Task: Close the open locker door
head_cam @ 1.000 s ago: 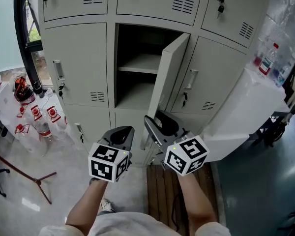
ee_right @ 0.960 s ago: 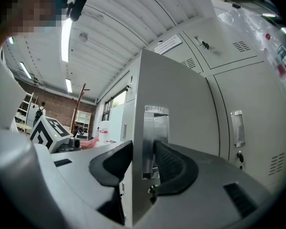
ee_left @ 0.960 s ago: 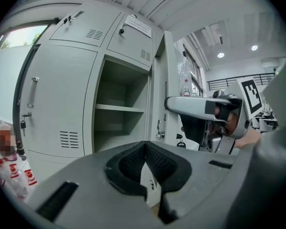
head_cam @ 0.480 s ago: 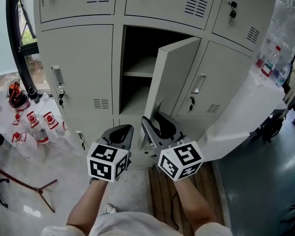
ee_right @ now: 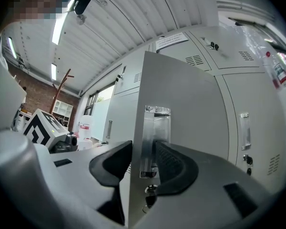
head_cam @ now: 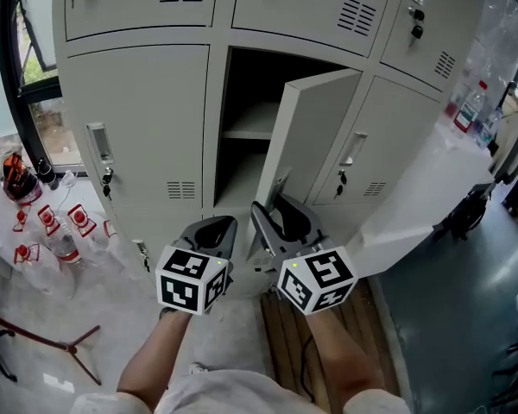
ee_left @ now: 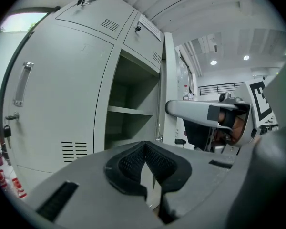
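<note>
Right gripper view puts the locker door straight between the fingers. They are spread and straddle the door's free edge, one pad on the inner side and one on the outer face. The outer pad overlaps the right edge of the metal handle, and the small key lock hangs just below, in the gap. Whether either pad presses on the sheet metal cannot be told.

From the head view, the right gripper sits at the bottom corner of the door. The door stands partly open, hinged on its right side, and the dark compartment beside it shows one shelf. The left gripper hangs just left of the right one, below the open compartment and clear of the door.

Left gripper view shows its own fingers pressed together at the tips, with only a narrow slit lower down and nothing between them. Beyond them the door appears edge-on.

Little of the writing can be read. A white label on an upper locker carries print too small to make out. Each gripper's cube bears only black-and-white square markers. The bottles down at the left have red labels, and one bottle on the white counter at the right has one too, all illegible.
</note>
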Demonstrator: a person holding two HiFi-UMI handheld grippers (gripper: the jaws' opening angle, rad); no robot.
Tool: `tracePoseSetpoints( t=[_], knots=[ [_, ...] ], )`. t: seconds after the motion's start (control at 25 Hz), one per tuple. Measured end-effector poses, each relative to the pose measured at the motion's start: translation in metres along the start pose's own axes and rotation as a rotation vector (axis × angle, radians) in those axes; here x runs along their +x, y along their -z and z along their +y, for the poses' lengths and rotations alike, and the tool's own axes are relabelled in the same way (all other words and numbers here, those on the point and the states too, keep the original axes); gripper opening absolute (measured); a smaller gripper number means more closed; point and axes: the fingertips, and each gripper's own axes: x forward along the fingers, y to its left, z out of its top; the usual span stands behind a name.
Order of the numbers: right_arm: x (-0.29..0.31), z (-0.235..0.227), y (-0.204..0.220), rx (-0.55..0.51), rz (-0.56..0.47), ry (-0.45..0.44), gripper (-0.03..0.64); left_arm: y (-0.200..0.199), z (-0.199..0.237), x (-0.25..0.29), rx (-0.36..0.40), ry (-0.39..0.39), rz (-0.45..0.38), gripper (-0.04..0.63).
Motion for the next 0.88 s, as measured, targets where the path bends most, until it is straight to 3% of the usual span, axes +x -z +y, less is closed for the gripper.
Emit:
tracePoseSetpoints(
  t=[0.36,0.88],
  knots=[
    [0.032,0.004,0.002,-0.022,-0.009,0.114,0.152,-0.002,0.021,-0.015,0.047,0.014,0.005,0.006],
    [0.077,0.003,0.007,-0.073,0.004,0.184,0.152,-0.020,0.062,-0.018,0.008,-0.043,-0.046,0.006]
  ],
)
